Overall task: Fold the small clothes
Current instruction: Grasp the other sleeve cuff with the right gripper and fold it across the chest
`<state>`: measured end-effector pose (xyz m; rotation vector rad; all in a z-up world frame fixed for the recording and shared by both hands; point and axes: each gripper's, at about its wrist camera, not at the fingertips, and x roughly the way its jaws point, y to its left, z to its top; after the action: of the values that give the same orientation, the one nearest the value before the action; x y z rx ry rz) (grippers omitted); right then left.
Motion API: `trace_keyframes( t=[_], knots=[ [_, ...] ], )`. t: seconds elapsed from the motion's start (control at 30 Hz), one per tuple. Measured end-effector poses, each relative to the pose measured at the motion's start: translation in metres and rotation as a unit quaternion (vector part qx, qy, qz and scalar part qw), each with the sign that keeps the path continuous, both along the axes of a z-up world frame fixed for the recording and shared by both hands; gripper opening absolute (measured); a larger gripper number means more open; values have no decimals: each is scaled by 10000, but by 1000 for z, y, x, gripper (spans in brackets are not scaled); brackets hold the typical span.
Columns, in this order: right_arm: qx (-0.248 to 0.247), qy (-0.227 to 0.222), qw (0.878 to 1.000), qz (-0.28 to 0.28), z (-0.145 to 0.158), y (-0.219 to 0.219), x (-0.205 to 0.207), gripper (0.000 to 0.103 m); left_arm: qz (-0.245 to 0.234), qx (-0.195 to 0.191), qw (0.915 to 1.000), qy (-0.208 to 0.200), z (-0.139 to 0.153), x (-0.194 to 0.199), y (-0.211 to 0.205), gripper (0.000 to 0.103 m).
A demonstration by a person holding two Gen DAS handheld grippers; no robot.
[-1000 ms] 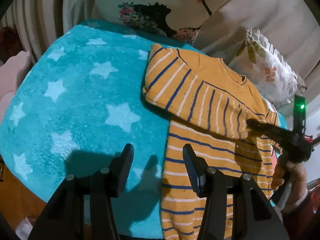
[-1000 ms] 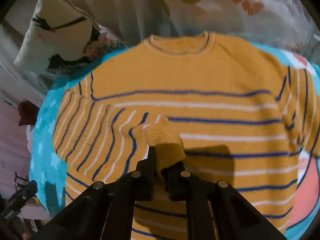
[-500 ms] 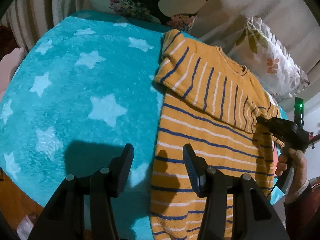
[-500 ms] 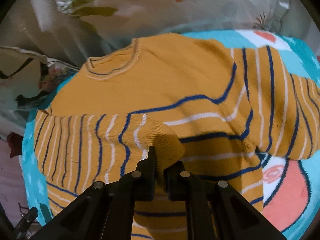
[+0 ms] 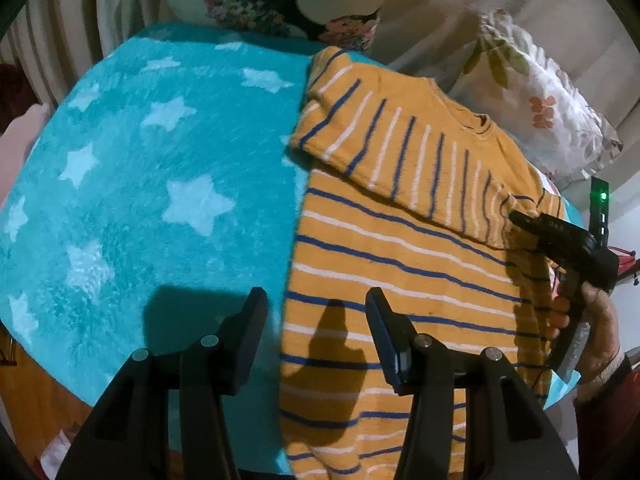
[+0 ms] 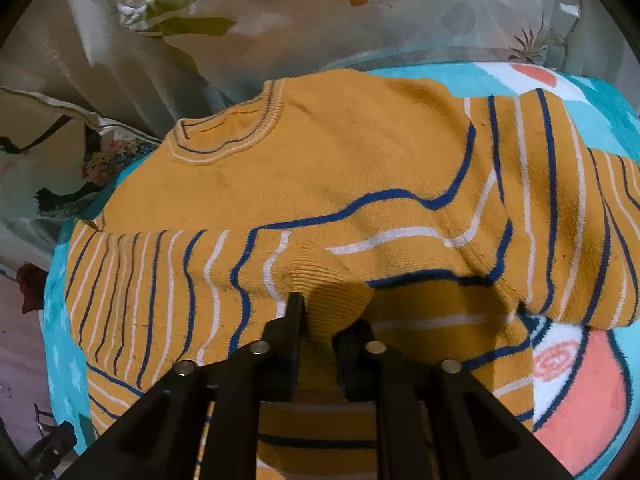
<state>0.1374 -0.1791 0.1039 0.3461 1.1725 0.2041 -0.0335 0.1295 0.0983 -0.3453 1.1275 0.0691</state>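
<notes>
Pinching the ribbed sleeve cuff (image 6: 336,304), the right hand-held gripper (image 6: 324,316) holds it over the striped sweater (image 5: 400,264). The left hand-held gripper (image 5: 316,320), fingers apart, straddles the sweater's left edge. Beyond, the star blanket (image 5: 160,168) lies bare up to the pillows (image 5: 532,96).

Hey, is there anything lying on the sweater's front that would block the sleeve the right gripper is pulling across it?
Nothing visible does. The right gripper is shut on the sleeve cuff, and the sweater body under it shows bare. The left gripper hangs open at the hem side.
</notes>
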Motion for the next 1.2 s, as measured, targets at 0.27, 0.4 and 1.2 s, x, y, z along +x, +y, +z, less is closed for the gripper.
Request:
trace_keyframes(
  t=[0.27,0.4,1.2],
  knots=[
    [397,-373,9981,-284,32,-29,-14,60,-93,175,9997,-167,16,-9,-37,50],
    [589,-592,9916,-983,46,-100,-44,60,-162,127,9996,-177,17,-10,-56,50],
    [567,48,9359,-3475,-47,-407,-78,11,-271,322,9984,380,-5,-12,-149,54]
  ],
)
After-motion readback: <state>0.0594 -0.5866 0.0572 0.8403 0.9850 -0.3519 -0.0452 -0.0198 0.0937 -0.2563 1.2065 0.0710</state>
